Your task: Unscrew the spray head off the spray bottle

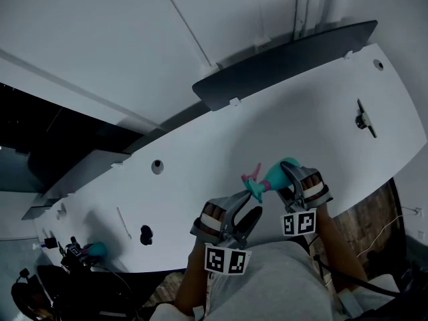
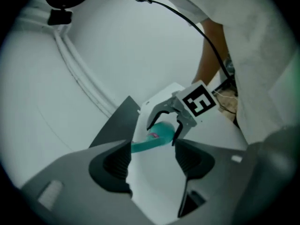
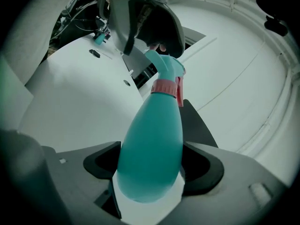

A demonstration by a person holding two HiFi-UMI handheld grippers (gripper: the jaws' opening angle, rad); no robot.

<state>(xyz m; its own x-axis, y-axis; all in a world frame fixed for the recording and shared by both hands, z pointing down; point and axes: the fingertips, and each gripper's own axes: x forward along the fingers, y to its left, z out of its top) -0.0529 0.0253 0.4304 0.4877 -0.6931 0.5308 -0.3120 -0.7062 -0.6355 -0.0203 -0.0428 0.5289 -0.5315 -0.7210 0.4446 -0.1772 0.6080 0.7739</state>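
Holding the spray bottle [image 3: 152, 144] by its fat teal body, my right gripper [image 3: 150, 168] has both jaws pressed against its sides, so the bottle fills the gap between the pads. The bottle lies nearly level, over the white tabletop [image 1: 301, 112] close to its near edge and toward the right end, with its neck pointing left at my other hand. A pink collar [image 3: 165, 87] rings the neck, and the teal spray head [image 3: 166, 69] sits on it, with a pink trigger [image 1: 251, 176] sticking out beside it. My left gripper [image 2: 152, 163] is up at that end with its jaws spread wide. Bare tabletop shows between the pads, and nothing is clamped there. The tip of the spray head reaches one of those jaws, though I cannot tell whether it touches. From my right gripper's side, the left gripper's grey fingers arch over the top of the spray head. A dark panel [image 1: 281, 62] lies along the tabletop's far edge.
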